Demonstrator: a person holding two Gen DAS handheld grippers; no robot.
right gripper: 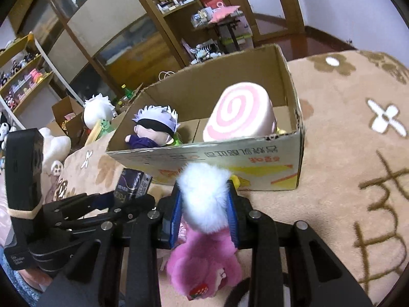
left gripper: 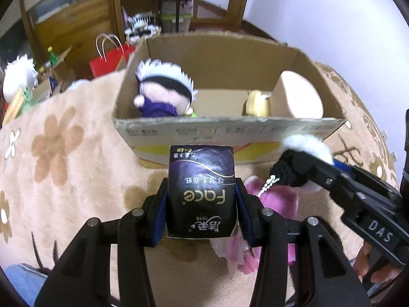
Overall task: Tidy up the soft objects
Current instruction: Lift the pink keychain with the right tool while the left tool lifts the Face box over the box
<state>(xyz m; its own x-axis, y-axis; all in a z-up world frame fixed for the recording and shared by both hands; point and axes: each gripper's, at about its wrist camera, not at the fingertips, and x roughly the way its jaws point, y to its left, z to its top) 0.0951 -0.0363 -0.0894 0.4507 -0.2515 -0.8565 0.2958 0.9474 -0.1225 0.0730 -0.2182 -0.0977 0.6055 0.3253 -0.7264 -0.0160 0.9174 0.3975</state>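
Got my left gripper (left gripper: 202,199) fingers pinching the tissue pack (left gripper: 201,189) and right gripper (right gripper: 204,204) fingers clamped on the fluffy plush (right gripper: 204,199), so I'd lift both clear over the near wall into the cardboard box (left gripper: 230,128) at 12 o'clock.

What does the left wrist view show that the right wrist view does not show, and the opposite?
Only the left wrist view shows the "Face" print on the tissue pack held by the left gripper, and a red paper bag.

Only the right wrist view shows the pink spiral on the roll cushion and the pink plush under the right gripper.

Both show the cardboard box and the blindfolded doll.
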